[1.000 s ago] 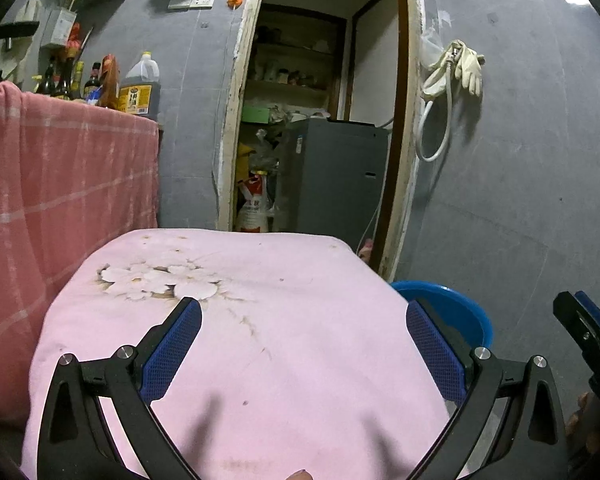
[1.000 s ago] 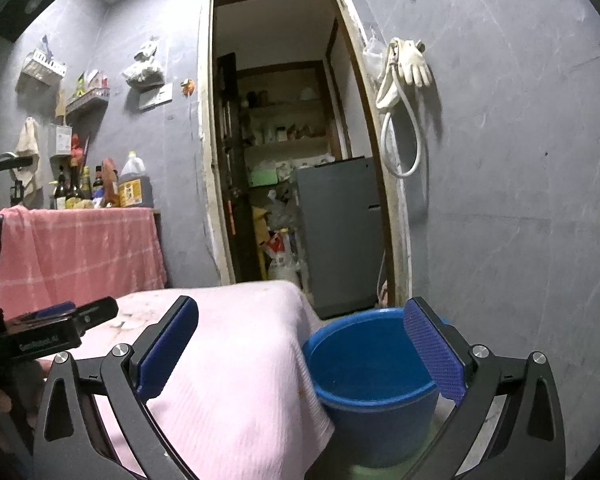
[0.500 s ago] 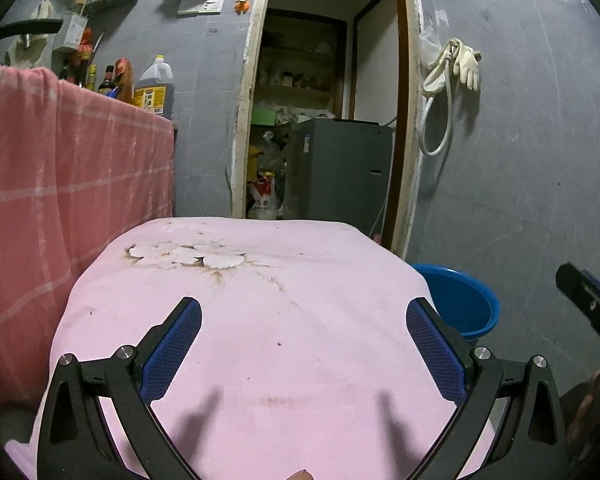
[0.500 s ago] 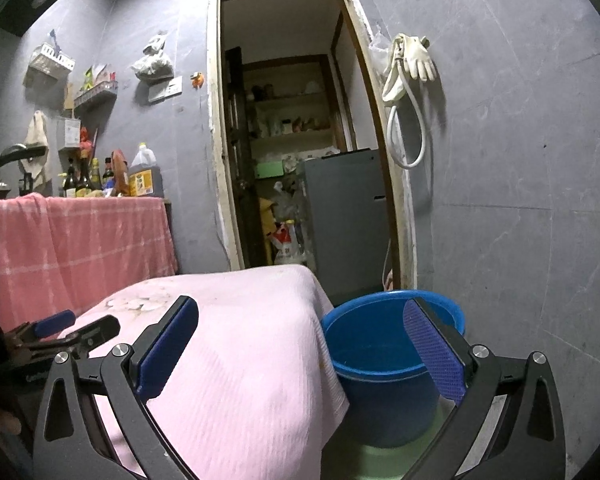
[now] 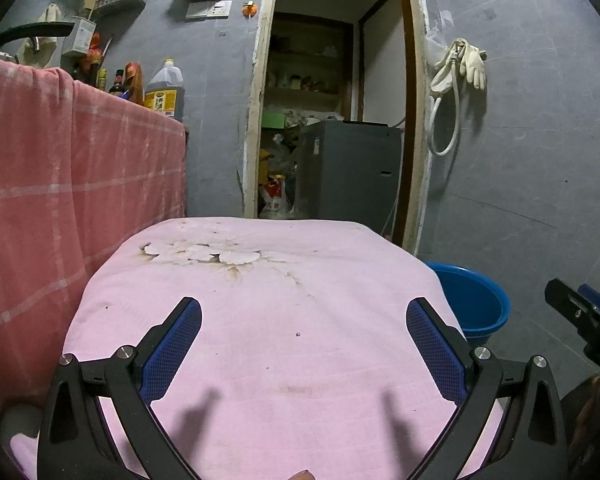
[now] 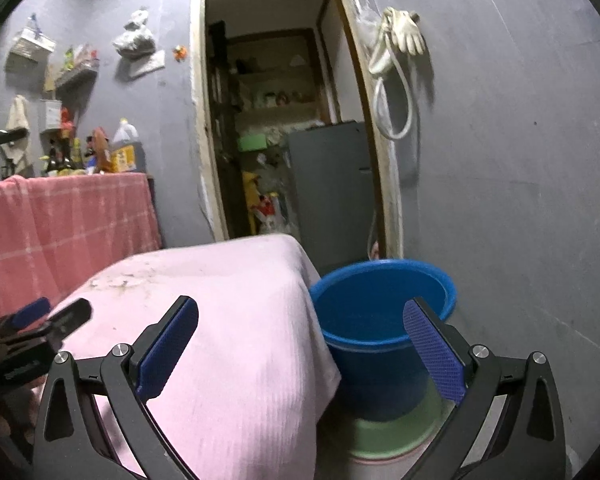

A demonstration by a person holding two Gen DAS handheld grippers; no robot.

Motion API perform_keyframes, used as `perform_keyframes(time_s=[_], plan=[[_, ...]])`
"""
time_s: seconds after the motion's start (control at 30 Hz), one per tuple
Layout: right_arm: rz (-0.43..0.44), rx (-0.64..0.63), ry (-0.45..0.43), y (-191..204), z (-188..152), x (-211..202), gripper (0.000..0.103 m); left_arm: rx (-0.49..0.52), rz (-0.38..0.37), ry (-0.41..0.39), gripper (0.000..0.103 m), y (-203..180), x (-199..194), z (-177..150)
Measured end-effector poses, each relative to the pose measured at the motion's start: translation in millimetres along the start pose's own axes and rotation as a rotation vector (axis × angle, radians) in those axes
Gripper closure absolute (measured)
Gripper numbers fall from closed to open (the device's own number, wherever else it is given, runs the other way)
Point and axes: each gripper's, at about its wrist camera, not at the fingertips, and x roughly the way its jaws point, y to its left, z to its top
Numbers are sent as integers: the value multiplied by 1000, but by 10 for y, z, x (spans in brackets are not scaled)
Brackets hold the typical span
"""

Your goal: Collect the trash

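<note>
My left gripper (image 5: 300, 316) is open and empty above a pink cloth-covered table (image 5: 284, 320) with a stained flower print (image 5: 204, 254). A small dark speck (image 5: 298, 334) lies on the cloth between its fingers. My right gripper (image 6: 300, 316) is open and empty, held over the table's right edge (image 6: 236, 320) and a blue bucket (image 6: 380, 320). The bucket's inside looks empty; it also shows in the left wrist view (image 5: 472, 300). Each gripper shows in the other's view: the right one at the far right (image 5: 580, 316), the left one at the far left (image 6: 40, 328).
A pink checked cloth (image 5: 60, 184) hangs over a counter at the left with bottles (image 5: 164, 92) on top. An open doorway (image 5: 332, 120) shows a grey fridge (image 5: 348, 176) and clutter. Gloves and a hose (image 5: 460, 72) hang on the grey wall. The bucket stands on a green base (image 6: 396, 432).
Both grippers have pulled back and risen a little: more of the table top shows, and the bucket sits lower and further off. Both grippers stay open.
</note>
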Motion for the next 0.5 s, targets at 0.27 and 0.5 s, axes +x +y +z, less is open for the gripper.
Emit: perform_keyframes(time_s=[0.27, 0.5], plan=[[-34, -32, 9, 27, -21, -12, 0, -2, 6, 0, 3, 13, 0, -12], [-39, -46, 6, 40, -15, -10, 0, -2, 5, 2, 3, 17, 2, -11]])
